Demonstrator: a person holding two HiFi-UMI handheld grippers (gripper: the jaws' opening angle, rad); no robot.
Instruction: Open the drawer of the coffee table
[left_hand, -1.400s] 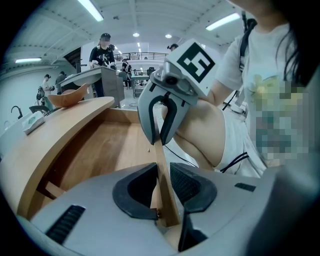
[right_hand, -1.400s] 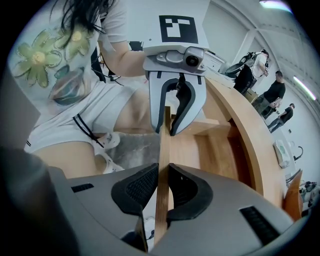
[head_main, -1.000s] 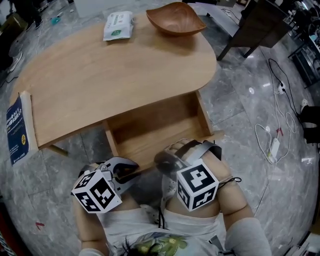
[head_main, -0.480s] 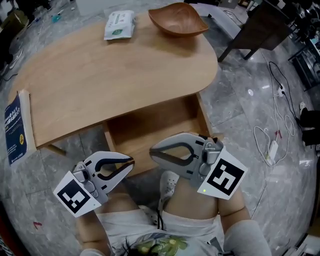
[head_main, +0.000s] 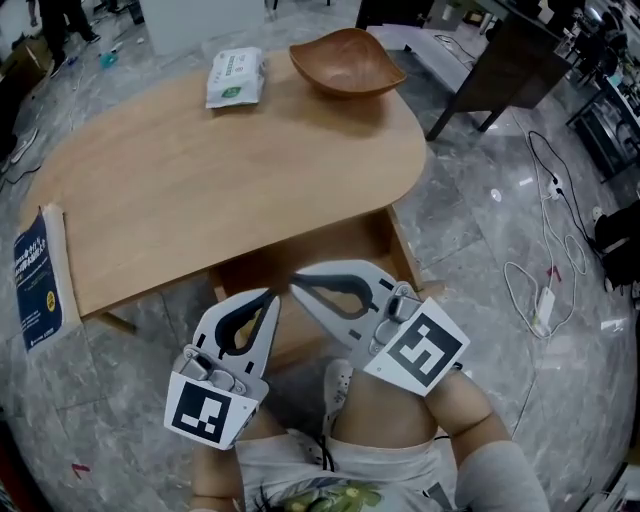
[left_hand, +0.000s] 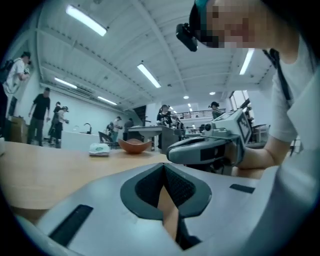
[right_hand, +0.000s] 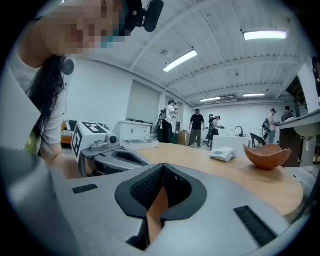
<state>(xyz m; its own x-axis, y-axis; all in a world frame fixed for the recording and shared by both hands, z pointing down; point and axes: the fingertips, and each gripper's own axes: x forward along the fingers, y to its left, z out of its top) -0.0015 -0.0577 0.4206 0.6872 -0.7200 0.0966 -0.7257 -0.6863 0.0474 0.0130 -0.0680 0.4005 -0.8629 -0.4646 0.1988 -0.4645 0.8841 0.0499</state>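
The oval wooden coffee table (head_main: 220, 170) has its drawer (head_main: 345, 243) pulled out toward me under the near edge. Both grippers hang above the drawer's front part and hide it. My left gripper (head_main: 272, 296) points at the table with its jaws shut and empty (left_hand: 163, 167). My right gripper (head_main: 297, 283) crosses in from the right, also shut on nothing (right_hand: 162, 167). Both pairs of jaws have just been closing with nothing between them. Their tips stand close together, apart from the drawer. Each gripper view shows the other gripper beside it over the tabletop.
A wooden bowl (head_main: 345, 62) and a tissue pack (head_main: 235, 78) lie at the table's far end. A blue book (head_main: 38, 280) rests on its left edge. A dark table (head_main: 500, 60) stands at the back right, cables (head_main: 545, 290) trail on the marble floor. My knees are below the grippers.
Both grippers rose from the drawer's front edge and swung from pointing down to pointing level at the table. Their jaws went from open to shut.
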